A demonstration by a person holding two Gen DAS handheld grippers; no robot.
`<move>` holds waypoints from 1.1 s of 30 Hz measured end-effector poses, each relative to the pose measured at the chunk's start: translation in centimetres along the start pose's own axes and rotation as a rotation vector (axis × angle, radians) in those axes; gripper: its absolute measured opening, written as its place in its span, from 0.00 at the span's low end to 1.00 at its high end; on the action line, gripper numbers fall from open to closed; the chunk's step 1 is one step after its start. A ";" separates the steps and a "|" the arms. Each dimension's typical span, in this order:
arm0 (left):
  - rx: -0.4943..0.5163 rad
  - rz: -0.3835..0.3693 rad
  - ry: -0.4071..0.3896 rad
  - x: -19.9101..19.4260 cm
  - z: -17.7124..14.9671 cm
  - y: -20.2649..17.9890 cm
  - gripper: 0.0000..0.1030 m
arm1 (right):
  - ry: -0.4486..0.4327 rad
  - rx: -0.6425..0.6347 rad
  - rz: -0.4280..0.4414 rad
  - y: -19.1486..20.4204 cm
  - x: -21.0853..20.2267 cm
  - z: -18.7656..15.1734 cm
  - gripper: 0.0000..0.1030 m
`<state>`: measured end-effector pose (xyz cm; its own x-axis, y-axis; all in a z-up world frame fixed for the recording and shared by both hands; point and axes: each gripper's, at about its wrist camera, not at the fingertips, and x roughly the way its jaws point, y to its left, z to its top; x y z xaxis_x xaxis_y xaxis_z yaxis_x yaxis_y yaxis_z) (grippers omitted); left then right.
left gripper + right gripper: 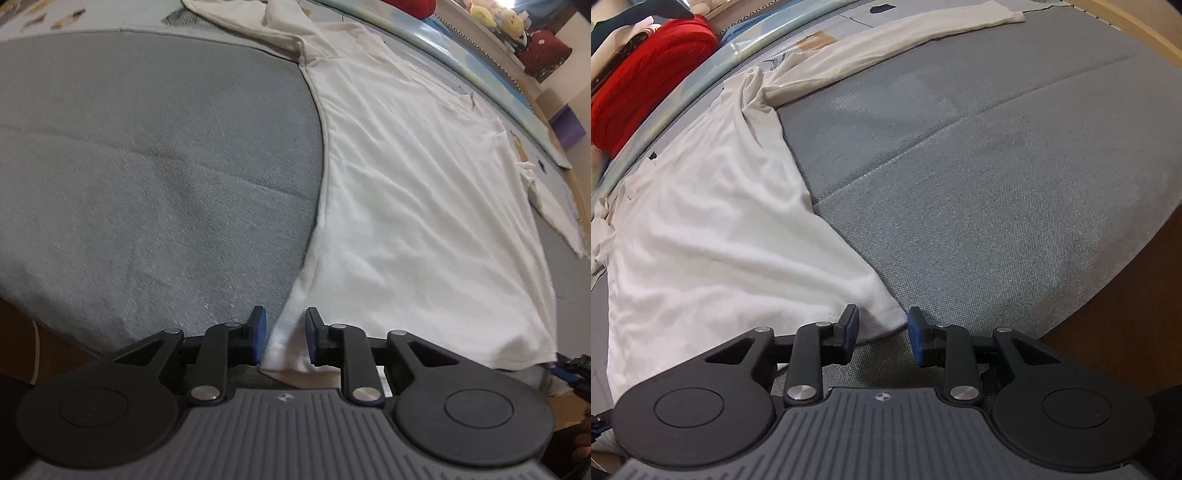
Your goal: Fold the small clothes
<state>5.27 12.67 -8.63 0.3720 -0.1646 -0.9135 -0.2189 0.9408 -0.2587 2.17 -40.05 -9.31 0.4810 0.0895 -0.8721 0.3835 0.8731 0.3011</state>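
Observation:
A white long-sleeved shirt (424, 206) lies spread flat on a grey mat (147, 166). In the left wrist view my left gripper (284, 332) points down at the shirt's near hem corner. Its blue pads stand apart, with the cloth's edge lying loose between them. The right wrist view shows the same shirt (701, 240) from the other side. The right gripper (882, 328) straddles the other hem corner, jaws apart, pads not pressing the cloth. One sleeve (905, 37) stretches away across the mat (997, 184).
A red fabric bundle (646, 74) and plush toys (495, 18) sit past the mat's far edge. Brown wooden floor (1126, 314) borders the mat on the near right. A purple box (567, 125) stands at the far right.

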 end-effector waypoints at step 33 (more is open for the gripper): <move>0.011 0.055 -0.202 -4.5 0.0 0.6 0.00 | -0.070 0.005 0.091 -0.3 -2.4 0.0 0.04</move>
<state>3.47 14.01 -4.66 0.5333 -0.0516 -0.8443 -0.2343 0.9501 -0.2061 0.91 -40.54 -7.32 0.5679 0.1349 -0.8120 0.3396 0.8602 0.3804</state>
